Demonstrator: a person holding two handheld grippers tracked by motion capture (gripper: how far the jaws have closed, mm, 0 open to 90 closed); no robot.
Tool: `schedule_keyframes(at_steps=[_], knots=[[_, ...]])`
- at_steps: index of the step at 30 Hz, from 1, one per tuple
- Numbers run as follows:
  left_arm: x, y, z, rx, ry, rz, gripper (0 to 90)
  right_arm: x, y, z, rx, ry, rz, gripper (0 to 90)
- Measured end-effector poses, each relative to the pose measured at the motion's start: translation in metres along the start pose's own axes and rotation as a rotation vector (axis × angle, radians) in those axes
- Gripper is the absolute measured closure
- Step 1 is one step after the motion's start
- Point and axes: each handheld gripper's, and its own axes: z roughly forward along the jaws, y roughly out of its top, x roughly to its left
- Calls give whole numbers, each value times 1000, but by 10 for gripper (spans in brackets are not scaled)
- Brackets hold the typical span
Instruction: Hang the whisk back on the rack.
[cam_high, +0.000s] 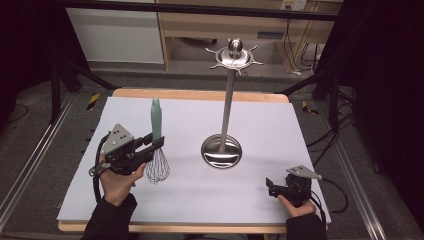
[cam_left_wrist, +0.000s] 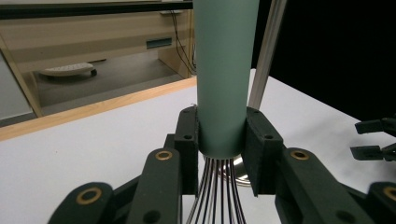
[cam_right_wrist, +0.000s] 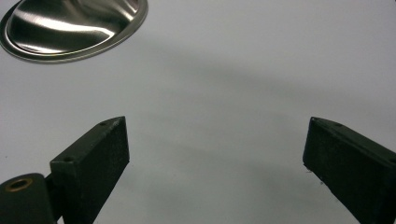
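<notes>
White sheeting covers the desk (cam_high: 200, 200), which has a wooden edge along its far side. Nearest the person, at the right front of the desk, the right claw (cam_high: 270, 187) rests low over the bare white surface with its jaws spread wide and nothing between them; in the right gripper view its fingers (cam_right_wrist: 93, 158) frame empty sheet, and the polished round base sits beyond them at upper left. Farther in, at the left, the left claw (cam_high: 156, 142) is clenched on the whisk (cam_high: 157, 145), gripping the lower end of the pale green handle just above the point where the wires emerge. The whisk stands upright, handle up, wire loops hanging below the jaws. Beyond, near the desk centre, the metal utensil stand (cam_high: 226, 110) rises from its round base to a hooked crown.
</notes>
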Motion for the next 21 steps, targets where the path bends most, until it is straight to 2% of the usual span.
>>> schedule_keyframes(at_steps=[13, 21], knots=[[-3, 13, 3, -37, -21, -8, 692, 0, 0, 0, -1, 0, 4, 75], [-8, 25, 13, -46, -43, -2, 692, 0, 0, 0, -4, 1, 8, 75]])
